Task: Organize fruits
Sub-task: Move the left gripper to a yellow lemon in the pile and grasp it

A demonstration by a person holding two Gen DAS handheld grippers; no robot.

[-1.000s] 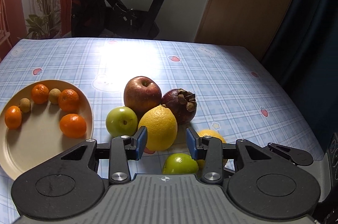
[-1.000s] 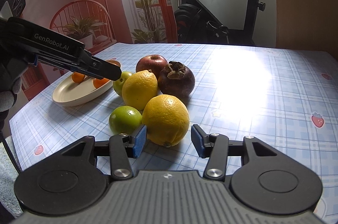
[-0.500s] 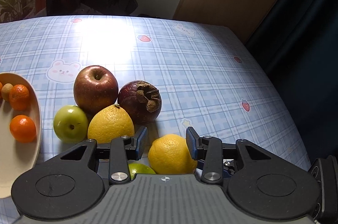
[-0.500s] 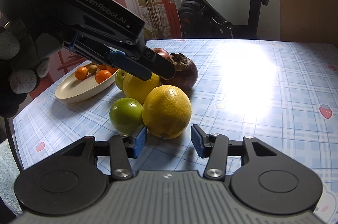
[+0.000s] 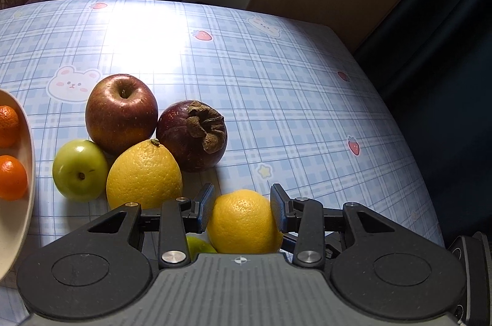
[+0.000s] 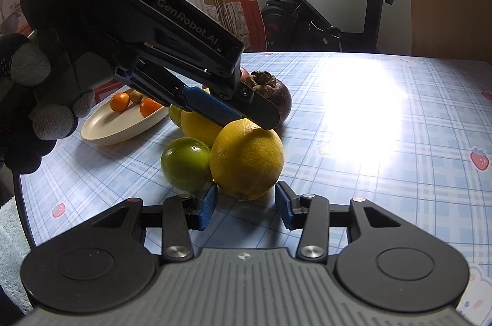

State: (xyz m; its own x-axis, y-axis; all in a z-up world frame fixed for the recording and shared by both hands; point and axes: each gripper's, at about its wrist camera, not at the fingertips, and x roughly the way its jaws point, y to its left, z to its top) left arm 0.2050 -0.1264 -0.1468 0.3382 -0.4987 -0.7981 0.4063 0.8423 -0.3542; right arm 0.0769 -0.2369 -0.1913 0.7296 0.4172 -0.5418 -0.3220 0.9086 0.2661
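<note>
Two blue-padded grippers meet at one bright yellow, dimpled lemon (image 5: 244, 223) near the table's front edge, its long axis running near to far with the nubby tip toward the right wrist camera. From above, the left gripper (image 5: 242, 206) straddles the lemon, pads against or just beside its flanks; whether they press I cannot tell. On the near side the right gripper (image 6: 246, 204), whose jaws have just been closing to a narrow gap, is parted, and the lemon's tip sits just beyond its pads, untouched. Crowding the lemon's left is a small green round fruit (image 6: 186, 164), touching it. Behind stand a second yellow lemon (image 5: 144, 175), a green apple (image 5: 79, 169), a red apple (image 5: 121, 113) and a dark purple mangosteen (image 5: 192, 135). Far left, a cream oval plate (image 6: 123, 126) holds small oranges (image 6: 120, 102).
</note>
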